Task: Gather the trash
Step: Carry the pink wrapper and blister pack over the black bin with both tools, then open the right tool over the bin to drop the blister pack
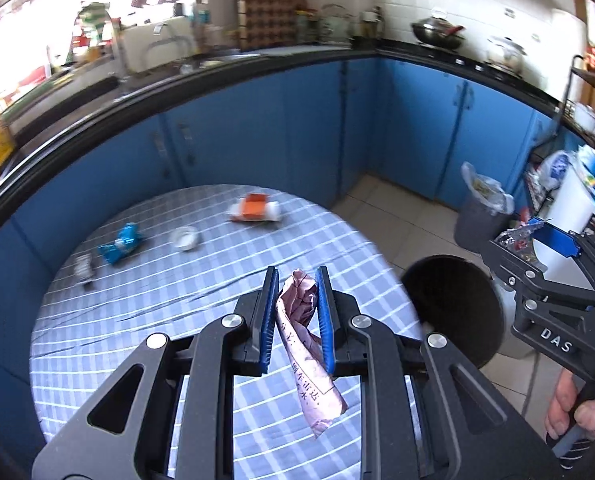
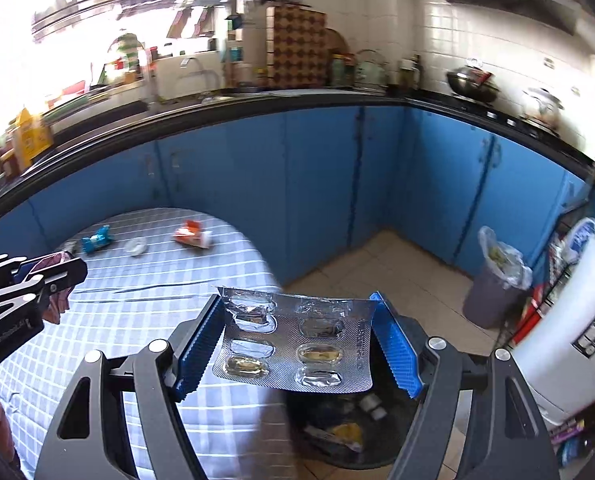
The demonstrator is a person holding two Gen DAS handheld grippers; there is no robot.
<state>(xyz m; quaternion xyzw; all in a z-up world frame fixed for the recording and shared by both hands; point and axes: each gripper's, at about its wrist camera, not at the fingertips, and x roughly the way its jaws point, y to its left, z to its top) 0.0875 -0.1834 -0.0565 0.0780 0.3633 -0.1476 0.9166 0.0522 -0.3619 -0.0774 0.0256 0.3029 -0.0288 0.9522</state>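
Starting at the far left of the round checked worktop, we see trash not yet collected: a small crumpled scrap, a blue wrapper, a white wad and an orange-and-white packet, all lying loose and well apart. We judge these light, soft and crushable, so a pinch across the bunched middle of each should do; the blue wrapper looks glossy and may slip. Nearer us, the left gripper has its fingers closed tight on a crumpled pink printed paper, pinched near its top so that the long tail hangs free below. It is limp and weighs next to nothing, and we think the hold is sound so long as the tail snags on nothing. To the right, the right gripper spans a silver blister pack by its two side edges, fingers wide and pressing on it. This sheet is thin, stiff and slick, apt to buckle or pop out if squeezed harder, so we would keep the grip on the flat margins. It hangs above the dark bin just right of the worktop; a lined grey bin stands further right.
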